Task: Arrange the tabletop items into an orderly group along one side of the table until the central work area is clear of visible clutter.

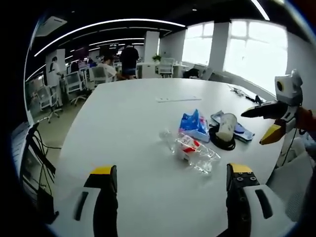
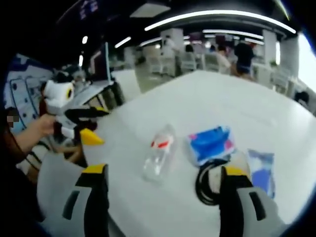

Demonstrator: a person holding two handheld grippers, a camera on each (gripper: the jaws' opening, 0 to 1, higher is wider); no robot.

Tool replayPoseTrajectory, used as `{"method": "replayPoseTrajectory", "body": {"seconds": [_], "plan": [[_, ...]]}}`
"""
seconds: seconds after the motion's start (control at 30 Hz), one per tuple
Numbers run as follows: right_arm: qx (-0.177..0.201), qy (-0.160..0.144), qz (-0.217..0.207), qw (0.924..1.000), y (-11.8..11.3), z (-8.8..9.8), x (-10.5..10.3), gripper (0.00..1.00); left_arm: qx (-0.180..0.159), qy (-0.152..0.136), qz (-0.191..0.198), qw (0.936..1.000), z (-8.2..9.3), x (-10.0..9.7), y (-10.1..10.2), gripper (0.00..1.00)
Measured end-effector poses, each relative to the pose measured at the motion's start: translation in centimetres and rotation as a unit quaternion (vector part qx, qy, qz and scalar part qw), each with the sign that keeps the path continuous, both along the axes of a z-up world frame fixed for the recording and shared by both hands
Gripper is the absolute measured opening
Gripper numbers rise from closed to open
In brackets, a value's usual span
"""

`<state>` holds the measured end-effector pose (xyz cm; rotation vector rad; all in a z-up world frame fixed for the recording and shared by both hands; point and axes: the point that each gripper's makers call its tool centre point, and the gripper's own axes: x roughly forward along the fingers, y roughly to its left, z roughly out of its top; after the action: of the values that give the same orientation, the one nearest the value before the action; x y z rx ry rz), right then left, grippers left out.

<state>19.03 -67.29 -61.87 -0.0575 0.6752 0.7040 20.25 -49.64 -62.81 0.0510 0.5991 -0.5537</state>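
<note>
Both wide apart, holding nothing: left gripper (image 1: 170, 185), right gripper (image 2: 163, 190). Empty plastic bottle (image 1: 190, 148) probably light, crinkly, slippery; best pinched across the middle.

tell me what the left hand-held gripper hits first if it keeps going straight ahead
Probably the clear plastic bottle with the red label, lying on the white table ahead of the open left hand-held gripper. Depth is unclear, and it sits slightly right of centre.

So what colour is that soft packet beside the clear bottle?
Blue packet, clearest in the left gripper view.
</note>
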Motion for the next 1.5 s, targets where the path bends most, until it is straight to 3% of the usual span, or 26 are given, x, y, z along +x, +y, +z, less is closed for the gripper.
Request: {"method": "replayPoseTrajectory", "body": {"seconds": [0.43, 0.67, 1.17, 1.5], "plan": [[0.004, 0.025, 0.026, 0.9994, 2.8, -1.6, 1.2, 0.89, -0.008, 0.013, -0.013, 0.9998, -1.0, 0.7, -0.5, 0.89], [-0.017, 0.028, 0.042, 0.9986, 3.7, -2.7, 1.8, 0.88, -0.027, 0.021, -0.004, 0.9994, -1.8, 1.7, -0.4, 0.89], [-0.006, 0.043, 0.046, 0.998, 6.1, -3.9, 3.9, 0.85, -0.027, 0.034, 0.004, 0.9991, -3.0, 2.2, 0.0, 0.88], [-0.022, 0.046, 0.042, 0.9978, 7.0, -5.2, 5.3, 0.82, -0.022, 0.039, 0.007, 0.999, -3.5, 2.8, 0.5, 0.88]]}}
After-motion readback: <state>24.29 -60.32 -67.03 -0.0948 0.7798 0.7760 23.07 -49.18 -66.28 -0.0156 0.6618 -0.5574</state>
